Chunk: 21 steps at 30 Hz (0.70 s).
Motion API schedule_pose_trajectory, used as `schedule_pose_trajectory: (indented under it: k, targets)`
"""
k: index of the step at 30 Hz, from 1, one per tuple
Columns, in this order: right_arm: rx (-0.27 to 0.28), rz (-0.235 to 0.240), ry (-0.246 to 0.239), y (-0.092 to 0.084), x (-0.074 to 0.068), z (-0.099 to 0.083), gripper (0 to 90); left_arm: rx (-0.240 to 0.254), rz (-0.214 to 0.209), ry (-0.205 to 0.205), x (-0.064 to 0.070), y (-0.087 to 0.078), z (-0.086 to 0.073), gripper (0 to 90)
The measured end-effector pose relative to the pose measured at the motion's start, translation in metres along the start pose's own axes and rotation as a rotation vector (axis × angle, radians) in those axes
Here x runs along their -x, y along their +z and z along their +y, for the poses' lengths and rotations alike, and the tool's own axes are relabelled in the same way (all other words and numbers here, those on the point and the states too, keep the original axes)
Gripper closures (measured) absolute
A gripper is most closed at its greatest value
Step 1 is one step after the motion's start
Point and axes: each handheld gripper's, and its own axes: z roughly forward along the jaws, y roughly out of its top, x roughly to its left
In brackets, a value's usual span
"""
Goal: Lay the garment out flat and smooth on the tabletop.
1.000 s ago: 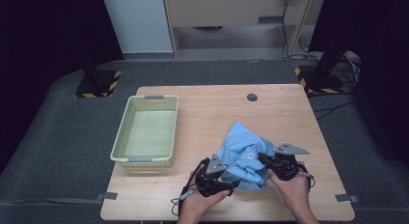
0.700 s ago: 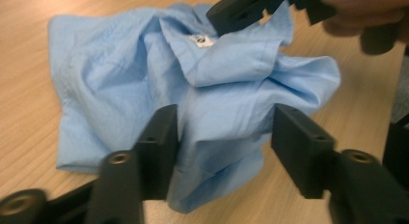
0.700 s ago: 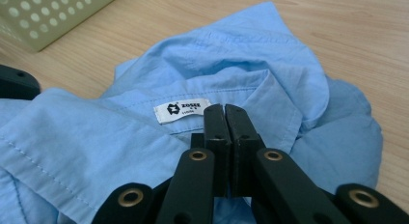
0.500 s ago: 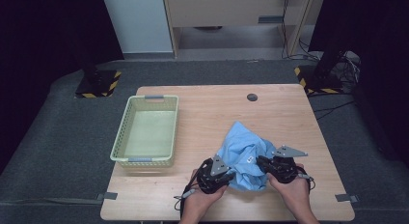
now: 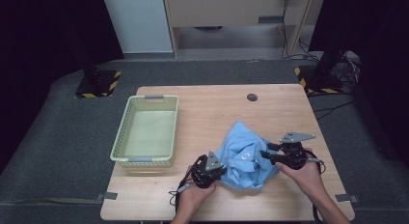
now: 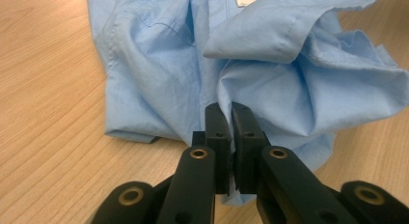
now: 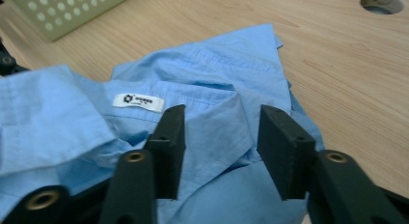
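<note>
A crumpled light blue shirt lies on the wooden table near its front edge. Its collar with a white label faces up. My left gripper sits at the shirt's left front corner; its jaws have just been closing and now pinch a fold of blue cloth. My right gripper is at the shirt's right side. Its jaws have just been opening and stand apart over the collar, with the pads off the cloth.
A pale green perforated basket stands on the left part of the table, and its corner shows in the right gripper view. A round cable hole sits near the far edge. Dark floor surrounds the table.
The left gripper has slid in to the shirt's left edge and shut on it. The right gripper has let go of the cloth and shifted right a little.
</note>
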Motion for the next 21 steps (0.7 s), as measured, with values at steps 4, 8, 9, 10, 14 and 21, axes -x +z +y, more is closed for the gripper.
schedule_pose_trajectory:
  k: [4, 8, 9, 10, 14, 21]
  targets:
    - [-0.023, 0.049, -0.034, 0.009, 0.011, 0.002, 40.4, 0.001, 0.0, -0.009, -0.004, 0.002, -0.001, 87.8]
    - [-0.077, 0.114, -0.076, 0.022, 0.014, 0.003, 28.2, 0.008, 0.005, -0.012, -0.01, 0.004, -0.001, 87.8]
    - [-0.089, 0.131, -0.087, 0.025, 0.014, 0.002, 25.5, 0.01, 0.005, -0.012, -0.011, 0.005, -0.001, 87.8]
    - [-0.098, 0.142, -0.093, 0.027, 0.015, 0.002, 23.3, 0.011, 0.006, -0.009, -0.012, 0.005, -0.001, 87.8]
    - [-0.116, 0.16, -0.089, 0.037, 0.021, 0.001, 18.1, 0.014, 0.009, -0.014, -0.016, 0.007, -0.002, 87.8]
    - [-0.139, 0.202, -0.117, 0.047, 0.021, 0.0, 21.0, 0.015, 0.022, -0.024, -0.021, 0.009, -0.003, 87.1]
